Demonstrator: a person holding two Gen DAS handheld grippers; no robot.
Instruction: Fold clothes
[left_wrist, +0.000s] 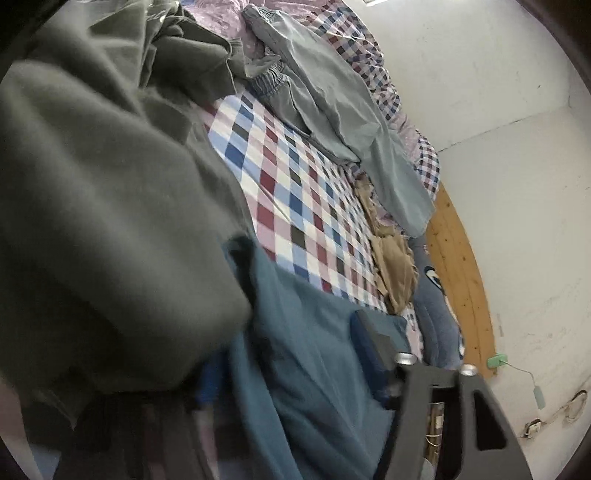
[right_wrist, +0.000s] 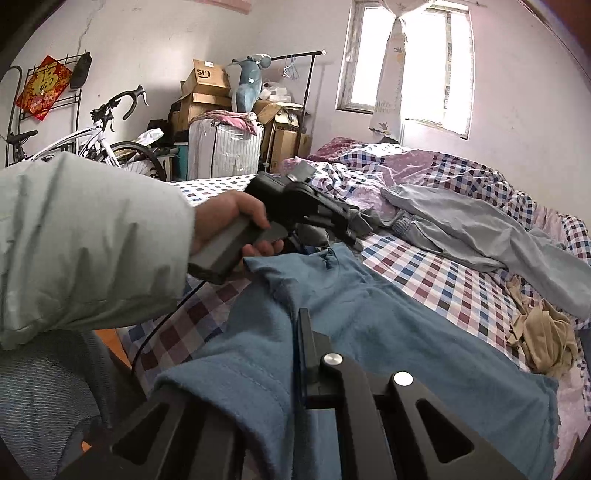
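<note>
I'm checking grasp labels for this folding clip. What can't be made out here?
- Left wrist view: left gripper's far finger, hidden by blurred dark grey garment.
- Right wrist view: right gripper's grip point, covered by blue garment.
- Right wrist view: left gripper's fingertips, buried in grey cloth.
- Bicycle: cut off by sleeve.

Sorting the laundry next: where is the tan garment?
In the right wrist view, the tan garment lies crumpled at the right, on the checked sheet, between the blue top and the grey-blue trousers.

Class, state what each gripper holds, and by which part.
Left gripper: dark grey garment, near an edge. Right gripper: blue garment, at its near edge.
</note>
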